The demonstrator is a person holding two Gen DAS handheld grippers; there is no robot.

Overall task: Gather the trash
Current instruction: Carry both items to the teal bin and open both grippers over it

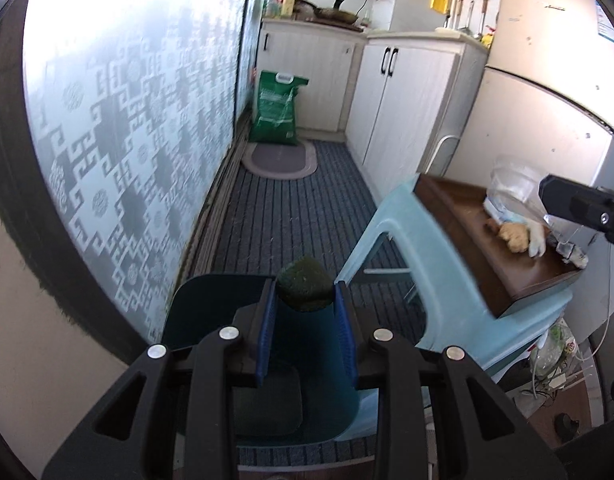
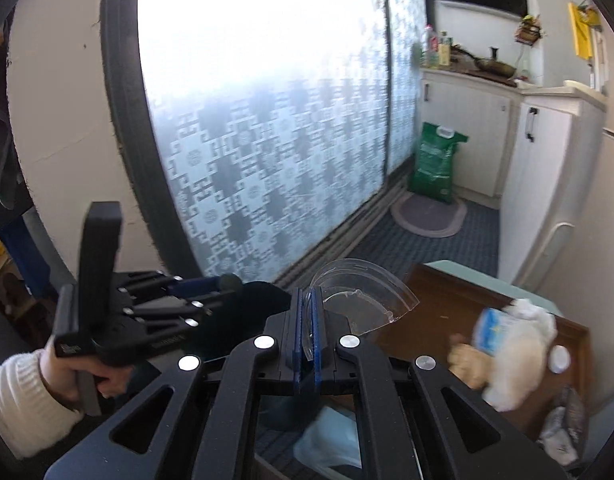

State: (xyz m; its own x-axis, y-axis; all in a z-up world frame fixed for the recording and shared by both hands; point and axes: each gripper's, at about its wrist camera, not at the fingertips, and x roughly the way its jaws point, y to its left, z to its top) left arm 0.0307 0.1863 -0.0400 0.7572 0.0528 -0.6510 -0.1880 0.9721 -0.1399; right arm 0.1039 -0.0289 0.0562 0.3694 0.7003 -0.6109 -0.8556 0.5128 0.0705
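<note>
My left gripper [image 1: 305, 298] is shut on a dark green, rounded scouring pad [image 1: 305, 278], held over a dark teal bin [image 1: 205, 300] on the floor. In the right wrist view the left gripper [image 2: 227, 282] appears at the left, carried by a hand in a white sleeve, above the dark bin [image 2: 247, 316]. My right gripper [image 2: 309, 308] is shut on the rim of a clear plastic container [image 2: 359, 292], lifted above a brown wooden board [image 2: 435, 304]. The left wrist view shows that container [image 1: 511, 184] and the right gripper [image 1: 555, 204] at the right edge.
The board [image 1: 467, 220] lies on a light blue plastic stool [image 1: 435, 264]. On it are a ginger piece [image 1: 513, 236], crumpled white tissue [image 2: 519, 352], a blue-white packet [image 2: 495, 330] and a white cap [image 2: 559, 358]. A frosted glass door is left; cabinets, fridge and a green bag [image 1: 277, 110] behind.
</note>
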